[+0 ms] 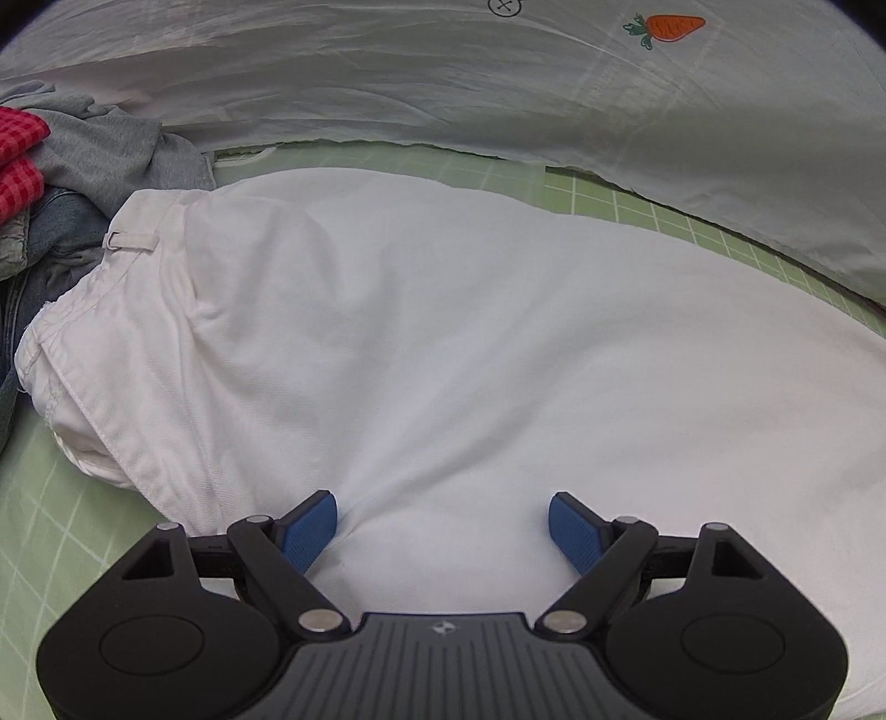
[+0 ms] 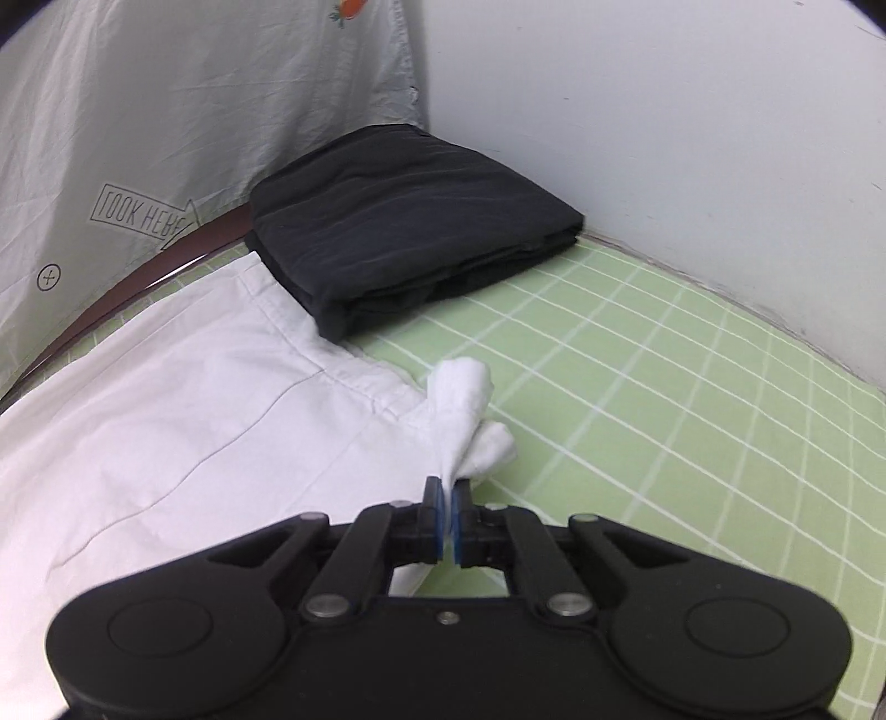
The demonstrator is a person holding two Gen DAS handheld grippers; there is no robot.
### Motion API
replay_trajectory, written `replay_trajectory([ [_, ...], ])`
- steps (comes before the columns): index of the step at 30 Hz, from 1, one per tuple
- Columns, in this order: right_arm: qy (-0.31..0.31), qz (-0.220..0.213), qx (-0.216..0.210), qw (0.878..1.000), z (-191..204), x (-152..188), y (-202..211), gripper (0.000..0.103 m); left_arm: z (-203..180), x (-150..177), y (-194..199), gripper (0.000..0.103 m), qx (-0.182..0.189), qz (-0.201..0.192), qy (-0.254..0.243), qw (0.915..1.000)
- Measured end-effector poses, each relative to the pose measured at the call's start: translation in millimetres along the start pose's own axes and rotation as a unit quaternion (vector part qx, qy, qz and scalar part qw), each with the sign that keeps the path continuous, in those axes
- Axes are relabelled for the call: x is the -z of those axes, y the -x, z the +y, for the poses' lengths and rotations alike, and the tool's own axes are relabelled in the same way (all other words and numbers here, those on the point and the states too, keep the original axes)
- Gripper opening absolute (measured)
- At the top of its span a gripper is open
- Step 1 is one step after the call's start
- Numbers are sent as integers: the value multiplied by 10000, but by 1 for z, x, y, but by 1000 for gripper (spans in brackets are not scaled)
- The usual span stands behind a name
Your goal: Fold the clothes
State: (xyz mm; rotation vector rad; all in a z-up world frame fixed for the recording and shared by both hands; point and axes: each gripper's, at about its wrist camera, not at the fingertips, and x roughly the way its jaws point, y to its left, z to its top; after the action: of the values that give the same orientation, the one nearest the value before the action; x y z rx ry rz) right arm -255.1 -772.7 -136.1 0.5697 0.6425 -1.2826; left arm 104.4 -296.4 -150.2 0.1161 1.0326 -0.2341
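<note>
White trousers [image 1: 421, 343] lie spread on the green checked mat [image 1: 33, 531], waistband with a belt loop at the left. My left gripper [image 1: 443, 526] hovers low over the cloth near the front, its blue pads wide apart, nothing pinched between them. In the right wrist view the same white trousers [image 2: 166, 410] stretch off to the left, and my right gripper [image 2: 447, 498] is shut on a bunched corner of the hem [image 2: 462, 399], which sticks up past the pads.
A folded black garment [image 2: 410, 227] sits at the far corner of the mat, overlapping the trouser leg. A heap of grey, denim and red checked clothes [image 1: 61, 183] lies at far left. A pale sheet with a carrot print [image 1: 664, 27] hangs behind; a white wall [image 2: 692, 111] bounds the right.
</note>
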Motion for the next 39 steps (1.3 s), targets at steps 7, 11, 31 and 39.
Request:
replay_trajectory([
  [7, 616, -151, -69, 9980, -37, 17, 28, 2, 11, 53, 34, 84, 139, -16, 556, 9984],
  [11, 783, -225, -267, 9963, -41, 12, 35, 2, 31, 80, 48, 85, 230, 5, 1219, 9923],
  [31, -1448, 672, -1363, 9777, -33, 49, 34, 77, 155, 91, 94, 85, 535, -694, 2634, 9607],
  [39, -2102, 778, -1513, 9627, 22, 76, 61, 92, 199, 33, 39, 89, 989, -536, 2967, 9483],
])
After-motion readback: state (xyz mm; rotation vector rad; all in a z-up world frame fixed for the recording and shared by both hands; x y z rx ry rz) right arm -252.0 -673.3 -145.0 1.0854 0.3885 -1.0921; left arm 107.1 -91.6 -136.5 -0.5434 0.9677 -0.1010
